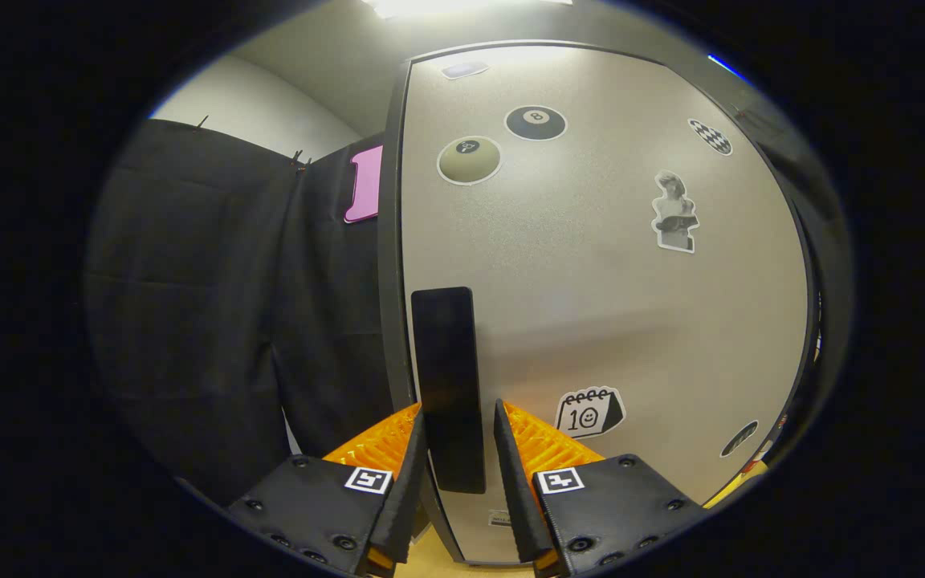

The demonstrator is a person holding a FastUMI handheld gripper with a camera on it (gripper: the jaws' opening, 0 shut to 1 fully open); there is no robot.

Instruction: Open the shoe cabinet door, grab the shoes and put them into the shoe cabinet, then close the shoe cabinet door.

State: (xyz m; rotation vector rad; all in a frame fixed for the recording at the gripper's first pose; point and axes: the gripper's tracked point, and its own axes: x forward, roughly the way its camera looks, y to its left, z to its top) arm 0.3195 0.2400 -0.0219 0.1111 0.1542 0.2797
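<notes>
Gripper view: gripper (458, 433) sits right up against the shoe cabinet door (591, 265), its two fingers standing either side of the dark vertical handle (446, 385) near the door's left edge. Whether the fingers press on the handle or only bracket it cannot be told. The pale door fills the space ahead and bears several stickers (588, 412), among them a calendar face just beyond the right finger.

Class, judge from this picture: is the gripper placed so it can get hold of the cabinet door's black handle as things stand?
Probably yes. The gripper is open, with the black handle of the cabinet door standing between its fingers and nothing in between.
</notes>
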